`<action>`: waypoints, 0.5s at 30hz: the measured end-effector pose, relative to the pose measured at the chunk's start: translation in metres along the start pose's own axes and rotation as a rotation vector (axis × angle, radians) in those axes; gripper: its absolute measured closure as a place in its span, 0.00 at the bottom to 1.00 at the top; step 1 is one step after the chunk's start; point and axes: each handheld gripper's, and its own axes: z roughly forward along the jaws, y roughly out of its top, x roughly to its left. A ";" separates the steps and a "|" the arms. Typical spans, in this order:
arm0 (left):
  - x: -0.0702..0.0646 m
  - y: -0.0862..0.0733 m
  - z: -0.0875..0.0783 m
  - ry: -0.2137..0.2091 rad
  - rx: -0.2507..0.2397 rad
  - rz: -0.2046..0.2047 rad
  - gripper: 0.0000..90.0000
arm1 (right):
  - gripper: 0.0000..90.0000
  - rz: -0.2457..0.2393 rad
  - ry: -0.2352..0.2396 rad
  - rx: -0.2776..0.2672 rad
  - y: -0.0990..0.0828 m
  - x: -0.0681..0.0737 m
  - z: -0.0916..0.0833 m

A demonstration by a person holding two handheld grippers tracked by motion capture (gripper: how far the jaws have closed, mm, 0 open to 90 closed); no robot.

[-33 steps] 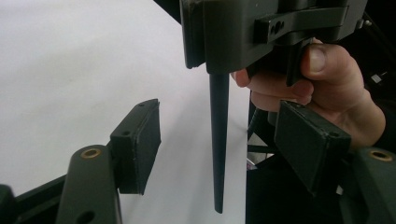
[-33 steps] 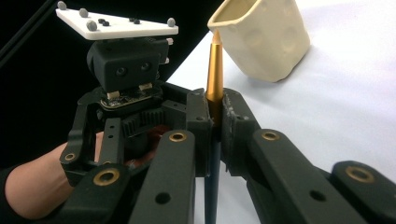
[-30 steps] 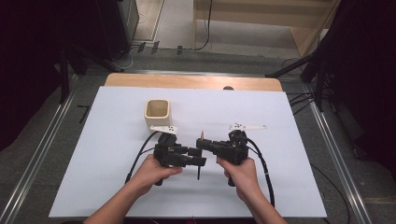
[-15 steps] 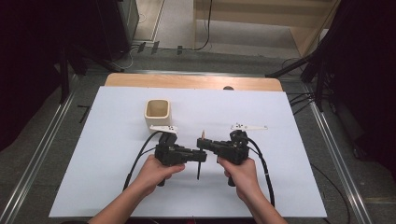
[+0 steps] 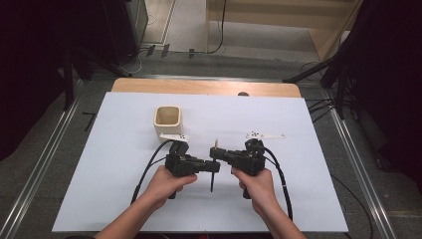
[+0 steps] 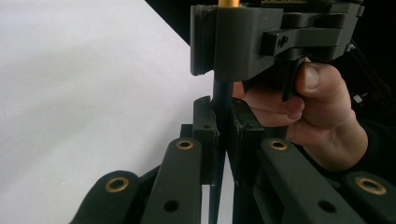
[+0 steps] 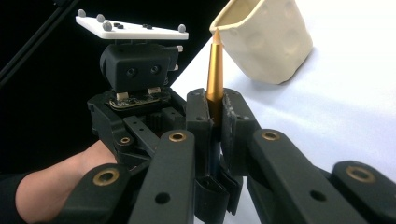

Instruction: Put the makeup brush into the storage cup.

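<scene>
One pen (image 5: 213, 172) clamped by both grippers, left (image 5: 208, 166), right (image 5: 217, 153), one cup (image 5: 168, 119).

The high view looks forward and down on the white desk (image 5: 124, 174) from above. Each tool-mounted view sits close behind its own jaws, facing the other tool; all three share the pen (image 5: 213, 172) (image 6: 222, 95) (image 7: 215, 70).
</scene>
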 end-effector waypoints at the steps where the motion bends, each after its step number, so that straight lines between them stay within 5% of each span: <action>1: 0.000 0.000 0.000 0.001 0.000 0.000 0.93 | 0.92 -0.001 -0.002 0.000 0.000 0.000 0.000; 15: 0.002 0.002 -0.008 0.049 0.016 -0.005 0.93 | 0.61 -0.055 -0.049 -0.014 0.001 0.001 -0.006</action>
